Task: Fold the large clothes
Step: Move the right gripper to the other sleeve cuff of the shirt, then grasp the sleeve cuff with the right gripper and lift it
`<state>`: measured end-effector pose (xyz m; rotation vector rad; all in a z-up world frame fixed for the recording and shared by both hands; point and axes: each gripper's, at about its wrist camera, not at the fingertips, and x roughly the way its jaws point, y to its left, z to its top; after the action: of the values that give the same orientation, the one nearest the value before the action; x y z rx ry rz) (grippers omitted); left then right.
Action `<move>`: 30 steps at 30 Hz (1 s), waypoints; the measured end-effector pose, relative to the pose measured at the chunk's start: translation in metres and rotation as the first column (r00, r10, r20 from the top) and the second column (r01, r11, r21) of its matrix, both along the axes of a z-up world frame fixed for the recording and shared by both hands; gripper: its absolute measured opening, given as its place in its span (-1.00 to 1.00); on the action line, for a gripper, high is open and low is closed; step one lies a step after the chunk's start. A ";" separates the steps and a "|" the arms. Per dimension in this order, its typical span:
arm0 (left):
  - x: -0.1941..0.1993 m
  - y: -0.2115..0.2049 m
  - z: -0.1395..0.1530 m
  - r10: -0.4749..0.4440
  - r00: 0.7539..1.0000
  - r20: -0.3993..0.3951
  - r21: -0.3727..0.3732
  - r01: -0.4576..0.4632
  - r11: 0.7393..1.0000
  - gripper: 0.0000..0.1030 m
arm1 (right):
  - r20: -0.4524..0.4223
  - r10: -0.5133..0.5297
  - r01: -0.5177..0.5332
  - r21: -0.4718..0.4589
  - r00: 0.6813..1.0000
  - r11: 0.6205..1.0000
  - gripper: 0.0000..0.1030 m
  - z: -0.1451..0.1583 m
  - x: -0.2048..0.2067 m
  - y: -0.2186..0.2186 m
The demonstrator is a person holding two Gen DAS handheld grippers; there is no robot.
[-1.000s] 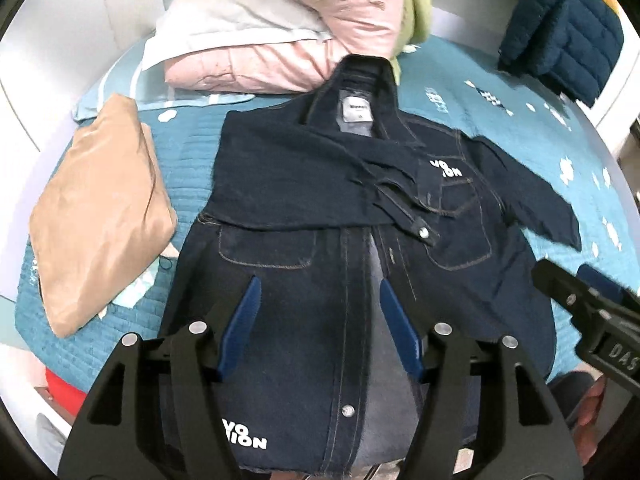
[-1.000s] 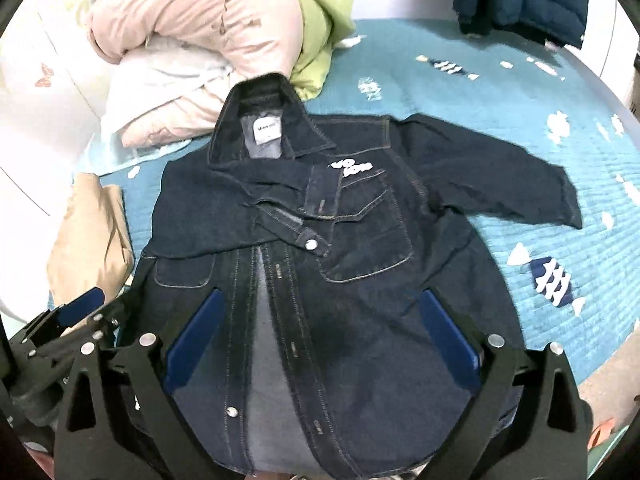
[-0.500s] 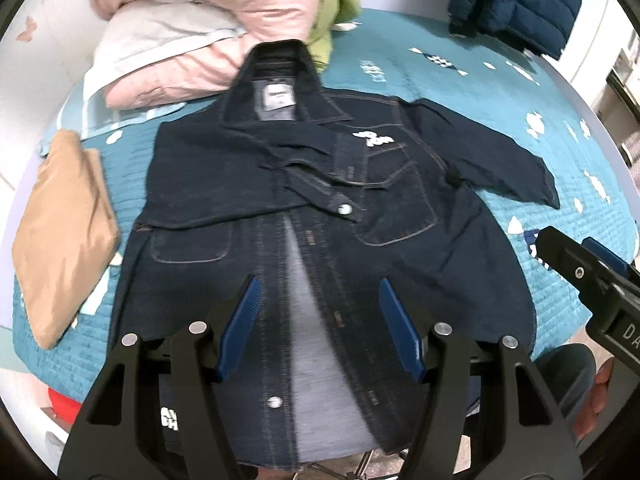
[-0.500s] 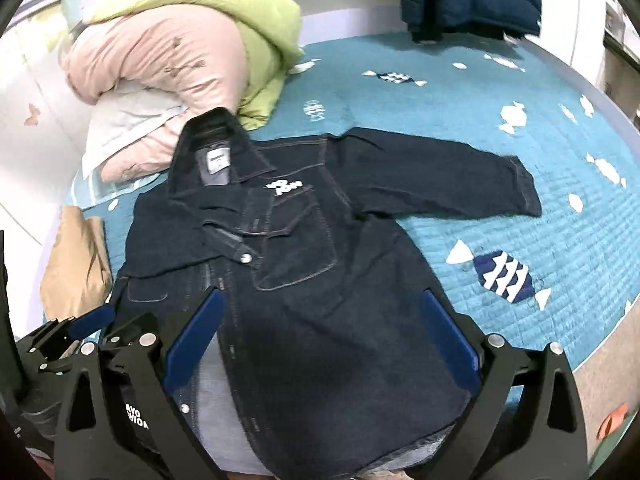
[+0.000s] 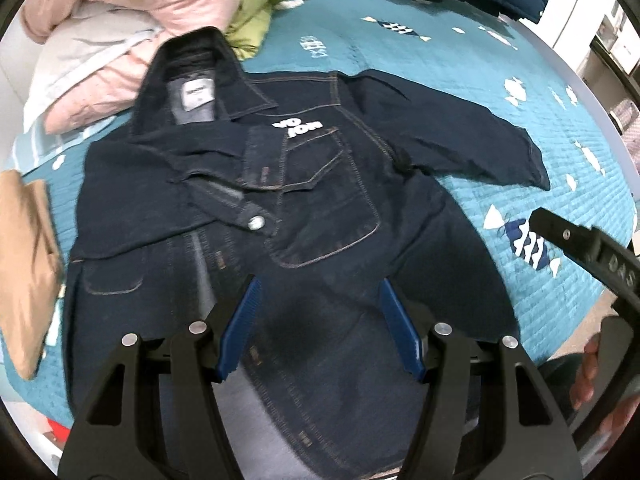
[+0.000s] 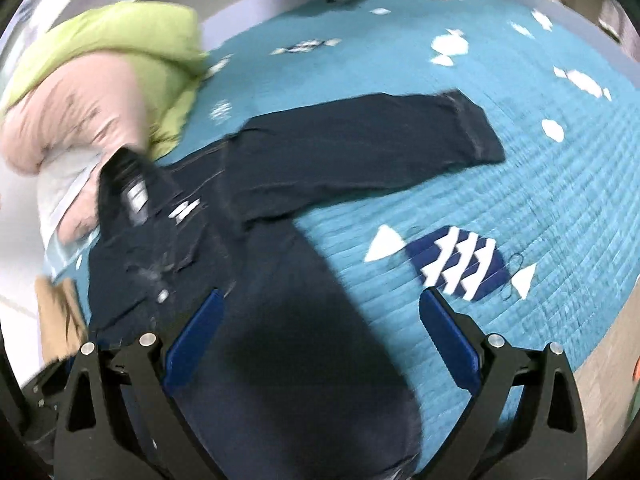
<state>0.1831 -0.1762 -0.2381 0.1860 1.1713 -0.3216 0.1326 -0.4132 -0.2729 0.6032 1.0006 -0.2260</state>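
- Two grippers, both with jaws apart and nothing between the pads: left gripper (image 5: 318, 322) hangs over the lower front of the jacket (image 5: 320, 208), right gripper (image 6: 320, 334) over its right edge.
- Jacket lies face up on the bed (image 5: 460, 80), collar at the pillows (image 5: 100, 60). One sleeve is already across the chest; the other sleeve (image 6: 360, 148) is stretched out flat on the quilt.
- Risk: I pinch quilt together with denim, since the cloth lies flat and tight on the cover. The whole cover would lift.
- Risk: I grab the sleeve mid-length rather than at the cuff (image 6: 476, 132). It would sag and land crooked.
- Risk: right view is blurred, so I may misjudge where the hem ends and close on air.
- Risk: dragging the body could undo the sleeve already folded over.
- Room: open quilt right of the jacket and beyond the cuff, plenty to swing.
- Tight spots: tan garment (image 5: 24, 272) just beside the jacket's left side, pillows touching the collar, bed edge near the hem.
- Grippers are near each other at the hem, so I watch for a clash.
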 end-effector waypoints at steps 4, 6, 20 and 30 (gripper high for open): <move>0.022 -0.017 -0.013 -0.002 1.000 -0.030 -0.013 0.001 1.000 0.22 | -0.021 -0.079 0.080 0.051 0.997 0.995 0.83 -0.023 0.015 -0.040; 0.034 -0.025 -0.021 0.001 0.999 -0.053 -0.014 -0.001 1.000 0.22 | -0.026 -0.126 0.128 0.075 0.992 0.989 0.83 -0.033 0.022 -0.059; 0.117 -0.061 -0.042 0.000 0.997 -0.077 -0.043 -0.003 0.999 -0.48 | -0.098 -0.281 0.297 0.374 0.955 0.879 0.64 -0.092 0.070 -0.137; 0.167 -0.072 -0.070 0.068 0.987 -0.145 -0.116 -0.085 0.990 -0.92 | -0.059 -0.344 0.325 0.510 0.937 0.796 0.08 -0.101 0.074 -0.170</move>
<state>0.3499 -0.2485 -0.3086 0.0112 1.2904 -0.3416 0.2070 -0.5834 -0.3742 1.2801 0.9121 -0.2597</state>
